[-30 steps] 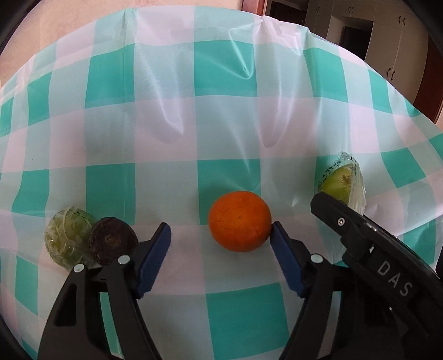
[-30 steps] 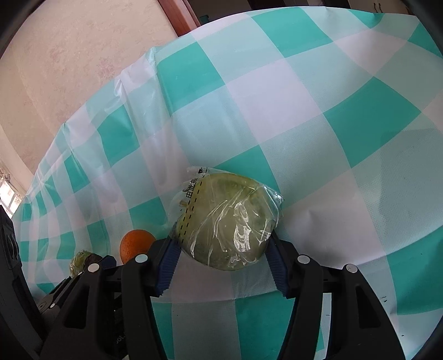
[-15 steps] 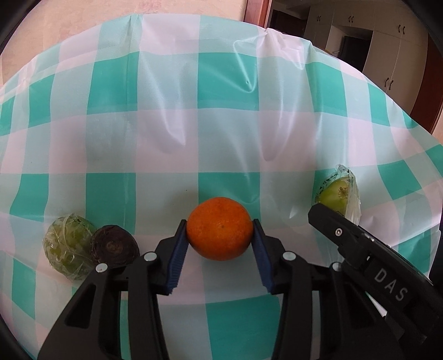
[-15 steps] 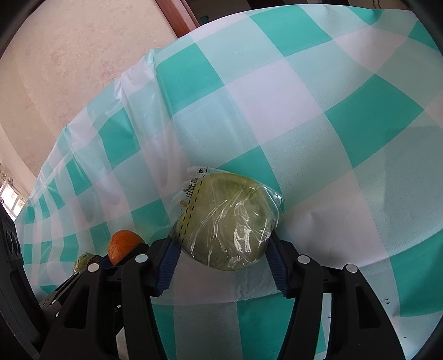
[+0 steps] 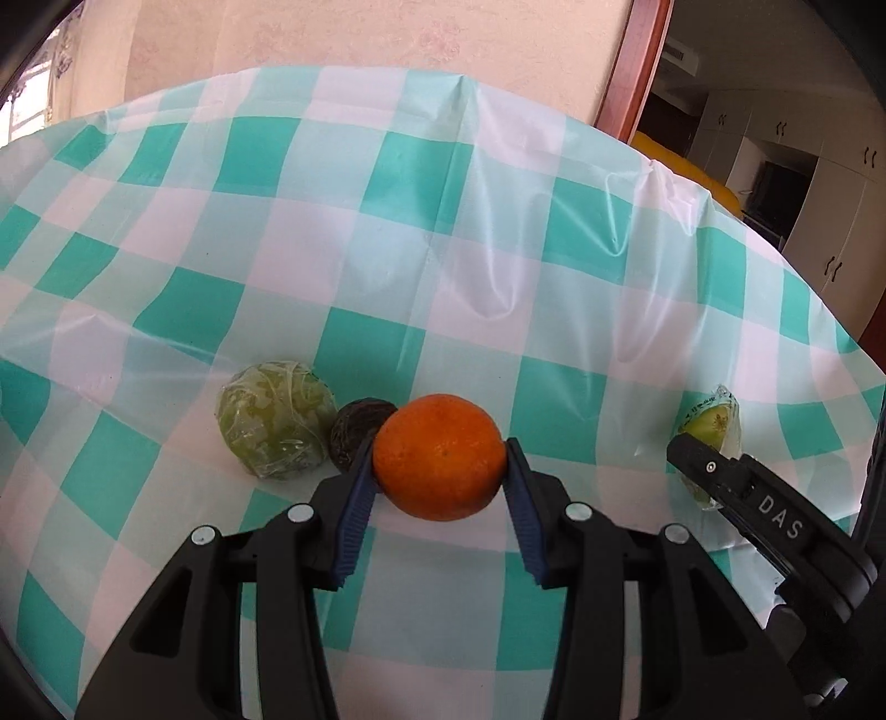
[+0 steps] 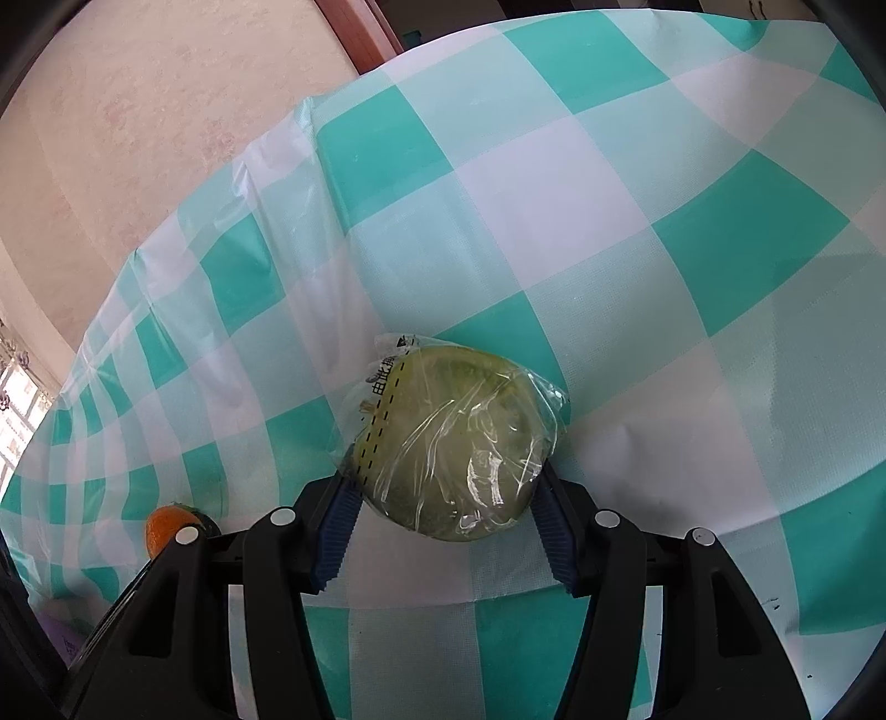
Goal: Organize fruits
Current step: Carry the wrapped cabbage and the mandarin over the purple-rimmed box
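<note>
My left gripper (image 5: pixel 437 476) is shut on an orange (image 5: pixel 438 455) and holds it beside a dark round fruit (image 5: pixel 354 433) and a plastic-wrapped green fruit (image 5: pixel 276 418) on the checked tablecloth (image 5: pixel 387 266). My right gripper (image 6: pixel 446 512) is shut on a bagged green fruit (image 6: pixel 455 443) that rests on the cloth; it also shows at the right of the left wrist view (image 5: pixel 711 423). The orange shows small at the lower left of the right wrist view (image 6: pixel 166 526).
The teal-and-white cloth is wrinkled with raised folds (image 5: pixel 498 299). The table's far edge meets a pink wall (image 5: pixel 332 39). A doorway and cabinets (image 5: pixel 775 155) lie at the right. The right gripper's body (image 5: pixel 775 515) stands close to my left gripper.
My left gripper closed on the orange and carried it left, up against the dark fruit and the wrapped green fruit. The right gripper stayed still on the bagged fruit.
</note>
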Available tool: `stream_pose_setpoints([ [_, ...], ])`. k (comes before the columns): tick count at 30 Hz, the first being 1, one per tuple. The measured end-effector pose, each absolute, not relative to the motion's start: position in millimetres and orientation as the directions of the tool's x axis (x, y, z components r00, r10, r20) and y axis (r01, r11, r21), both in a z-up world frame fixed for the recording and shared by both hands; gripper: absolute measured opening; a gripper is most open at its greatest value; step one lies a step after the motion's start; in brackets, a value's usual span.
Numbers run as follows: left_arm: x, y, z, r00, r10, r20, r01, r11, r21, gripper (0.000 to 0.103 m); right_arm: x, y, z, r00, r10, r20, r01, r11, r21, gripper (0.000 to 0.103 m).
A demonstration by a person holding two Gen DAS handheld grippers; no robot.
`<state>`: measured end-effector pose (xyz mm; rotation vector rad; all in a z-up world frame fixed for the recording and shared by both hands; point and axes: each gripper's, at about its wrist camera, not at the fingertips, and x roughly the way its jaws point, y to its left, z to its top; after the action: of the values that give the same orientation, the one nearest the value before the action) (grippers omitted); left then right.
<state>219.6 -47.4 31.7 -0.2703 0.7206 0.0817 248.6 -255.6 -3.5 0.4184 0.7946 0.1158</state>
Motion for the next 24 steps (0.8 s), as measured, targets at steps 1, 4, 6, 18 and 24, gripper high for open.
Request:
stream_pose_setpoints([
  [1,210,-45,33,0.754,-0.011,-0.657,-0.174,0.961,-0.216,0.045,248,-255,-3,0.700,0.258,-0.666,0.051,0.912,0.407,0.057],
  [4,180,-33,36,0.757,-0.005,-0.653,-0.213,0.944,-0.254,0.045,248,-255,-3,0.699,0.263,-0.665,0.044,0.912,0.408,0.057],
  [6,158,-21,31,0.749,-0.011,-0.662,-0.255,0.918,-0.304,0.045,247,-253,-3,0.697,0.286,-0.657,0.014,0.911,0.411,0.057],
  [18,42,42,12,0.752,0.040,-0.657,-0.401,0.820,-0.409,0.045,191,-221,8,0.698,0.242,-0.674,-0.047,0.955,0.294,0.057],
  [24,8,50,14,0.750,0.046,-0.660,-0.373,0.854,-0.364,0.045,141,-195,4,0.659,0.243,-0.712,-0.077,0.963,0.257,0.057],
])
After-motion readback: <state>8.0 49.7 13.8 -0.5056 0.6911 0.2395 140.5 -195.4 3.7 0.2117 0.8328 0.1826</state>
